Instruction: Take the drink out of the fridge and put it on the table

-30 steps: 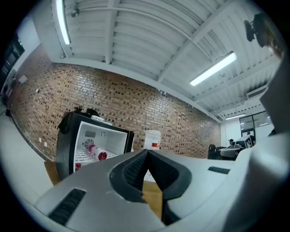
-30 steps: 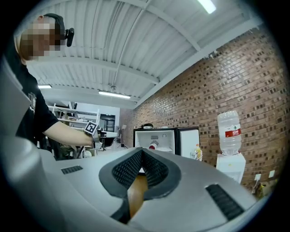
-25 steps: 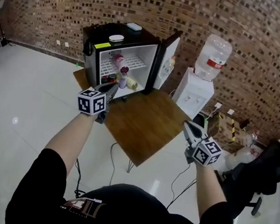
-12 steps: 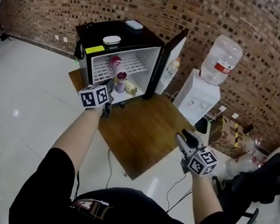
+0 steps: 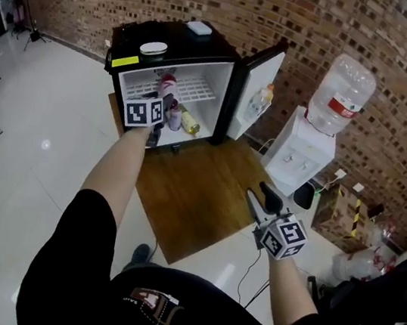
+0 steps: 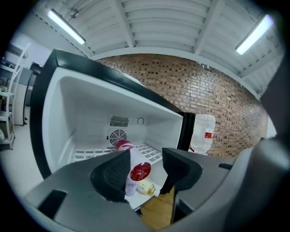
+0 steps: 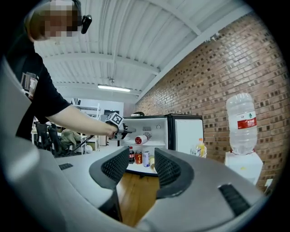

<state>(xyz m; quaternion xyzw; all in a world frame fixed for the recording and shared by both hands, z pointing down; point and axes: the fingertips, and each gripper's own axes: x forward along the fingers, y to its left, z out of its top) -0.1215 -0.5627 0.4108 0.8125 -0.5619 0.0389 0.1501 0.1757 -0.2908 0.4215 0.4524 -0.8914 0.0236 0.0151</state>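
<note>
The black mini fridge [image 5: 124, 62] stands open on the wooden table [image 5: 198, 195]. Inside are a pink-capped bottle [image 5: 168, 83] on the wire shelf, a small red-capped bottle [image 6: 139, 172] upright on the floor of the fridge, and a yellowish bottle [image 6: 147, 187] lying beside it. My left gripper [image 5: 166, 106] is at the fridge mouth, its jaws opening, with the red-capped bottle framed between them but farther in and untouched. My right gripper [image 5: 257, 193] hangs over the table's right edge, jaws opening and empty. Several cans [image 7: 138, 157] line the fridge floor.
The fridge door [image 5: 259, 90] swings open to the right with a yellow drink [image 7: 200, 147] in its rack. A water dispenser [image 5: 323, 131] stands right of the table against the brick wall. A white dish [image 5: 153, 47] and a box [image 5: 199, 28] sit on the fridge top.
My left gripper has moved forward to the fridge opening. The right gripper's jaws have spread apart and it has drifted slightly left. The head view has shifted toward the fridge.
</note>
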